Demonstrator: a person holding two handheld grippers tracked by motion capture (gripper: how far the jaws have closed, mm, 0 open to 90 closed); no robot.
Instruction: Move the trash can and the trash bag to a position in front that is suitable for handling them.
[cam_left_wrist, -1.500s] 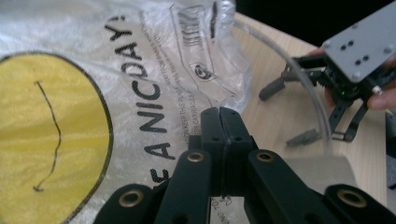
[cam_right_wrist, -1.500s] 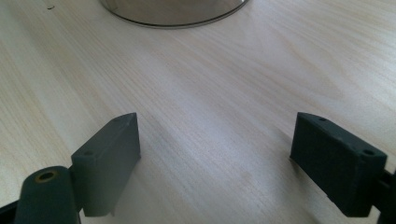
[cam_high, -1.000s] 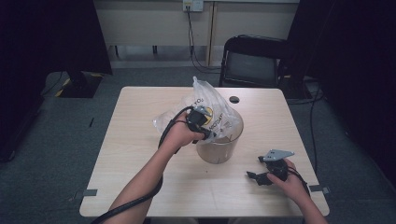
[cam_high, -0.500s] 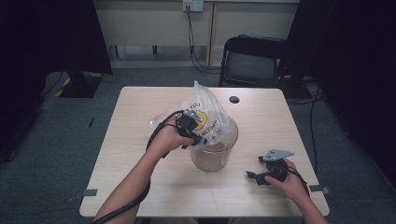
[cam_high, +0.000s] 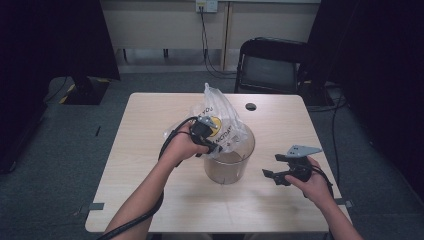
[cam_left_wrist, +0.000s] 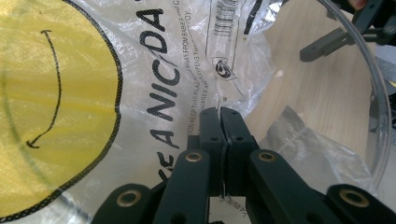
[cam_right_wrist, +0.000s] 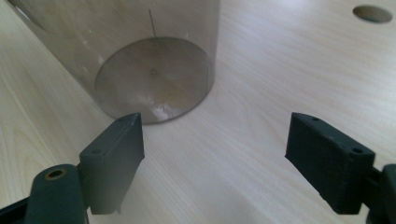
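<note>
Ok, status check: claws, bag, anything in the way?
Left claw shut on plastic bag, at the clear container rim. Right claw open, empty, beside the container on the table. Nothing in the way.

Surface: pale wood-grain rectangular tabletop (cam_high: 150, 165), standing on grey carpet floor (cam_high: 60, 160).
Hole: small dark round cable hole (cam_high: 250, 106) in the tabletop near the far edge.
Resting on it: clear round plastic container (cam_high: 227, 167) near the middle, upright, its flat base on the wood.
Under the near corners: grey tape strips (cam_high: 95, 206) on the floor.
</note>
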